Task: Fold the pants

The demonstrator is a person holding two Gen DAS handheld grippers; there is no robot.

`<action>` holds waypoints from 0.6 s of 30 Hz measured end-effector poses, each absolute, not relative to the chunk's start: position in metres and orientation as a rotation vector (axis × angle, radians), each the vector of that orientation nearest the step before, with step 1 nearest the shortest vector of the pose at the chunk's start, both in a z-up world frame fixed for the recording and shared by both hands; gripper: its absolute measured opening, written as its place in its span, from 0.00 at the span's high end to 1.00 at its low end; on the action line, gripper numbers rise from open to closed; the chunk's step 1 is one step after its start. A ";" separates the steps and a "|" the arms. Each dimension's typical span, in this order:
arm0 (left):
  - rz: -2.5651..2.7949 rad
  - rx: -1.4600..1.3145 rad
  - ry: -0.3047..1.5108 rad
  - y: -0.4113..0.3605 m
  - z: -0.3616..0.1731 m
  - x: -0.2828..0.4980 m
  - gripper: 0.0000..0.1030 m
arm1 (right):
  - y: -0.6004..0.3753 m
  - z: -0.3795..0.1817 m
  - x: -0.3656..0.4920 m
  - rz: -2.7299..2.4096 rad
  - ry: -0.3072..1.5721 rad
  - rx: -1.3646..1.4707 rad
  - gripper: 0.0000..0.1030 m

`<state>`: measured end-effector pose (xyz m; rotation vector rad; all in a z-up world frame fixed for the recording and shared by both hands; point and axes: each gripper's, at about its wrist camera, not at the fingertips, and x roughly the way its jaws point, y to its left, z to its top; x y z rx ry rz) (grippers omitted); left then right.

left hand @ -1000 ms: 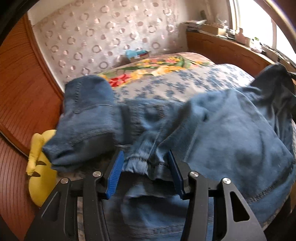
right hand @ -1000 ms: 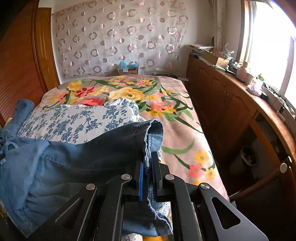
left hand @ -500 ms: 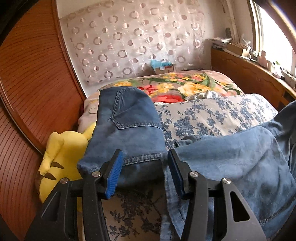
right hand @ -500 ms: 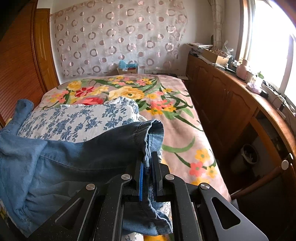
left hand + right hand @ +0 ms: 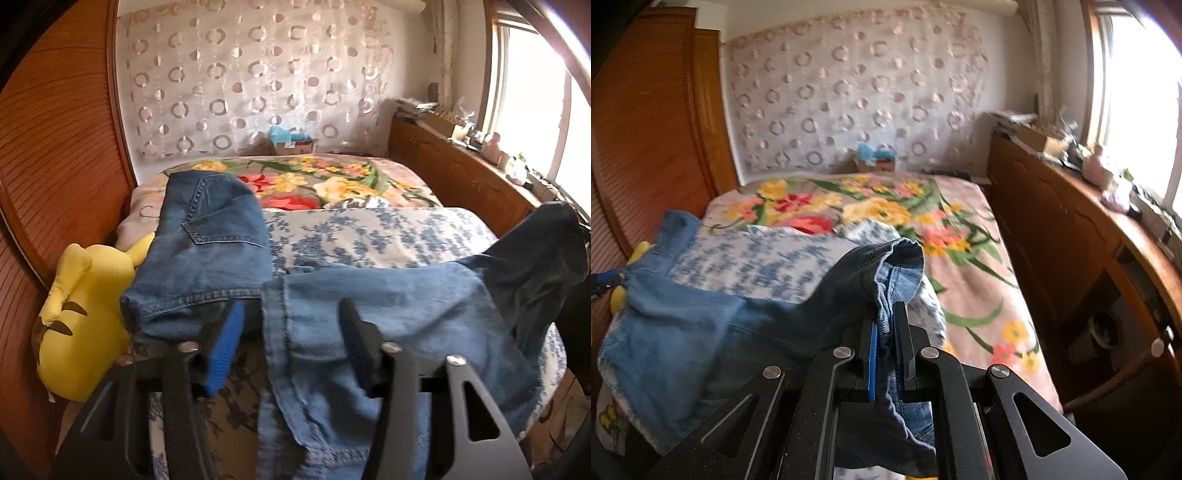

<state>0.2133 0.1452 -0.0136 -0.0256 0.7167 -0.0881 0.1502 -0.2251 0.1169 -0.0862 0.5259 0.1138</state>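
Blue denim pants (image 5: pixel 388 295) lie across the near end of the bed, and the pocket end (image 5: pixel 214 251) is laid over at the left. My left gripper (image 5: pixel 290 332) hovers at the near edge of the denim. Its jaws are opening, and a seamed edge of the cloth lies loose between the pads without being pressed. In the right wrist view, my right gripper (image 5: pixel 886 325) is shut on the leg hem (image 5: pixel 897 258) and holds it raised above the bed. The rest of the pants (image 5: pixel 701 332) trails off to the left.
A yellow plush toy (image 5: pixel 77 325) lies against the wooden panelling (image 5: pixel 55 147) at the left. Under the pants are a blue-flowered sheet (image 5: pixel 369 236) and a floral bedspread (image 5: pixel 960 258). A cluttered wooden cabinet (image 5: pixel 1071 240) runs along the right under the window.
The left jaws have widened and let go of the bunched denim, and that gripper has lifted and drawn back. The right gripper has risen with the hem still clamped.
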 end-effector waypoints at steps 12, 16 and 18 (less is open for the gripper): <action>-0.141 -0.048 0.655 0.134 0.001 0.173 0.23 | -0.148 0.151 0.090 0.338 0.432 -0.193 0.93; -0.138 -0.054 0.637 0.142 0.007 0.161 0.23 | -0.128 0.156 0.086 0.425 0.422 -0.220 0.93; -0.133 -0.056 0.628 0.146 0.009 0.155 0.23 | -0.116 0.159 0.086 0.465 0.421 -0.229 0.93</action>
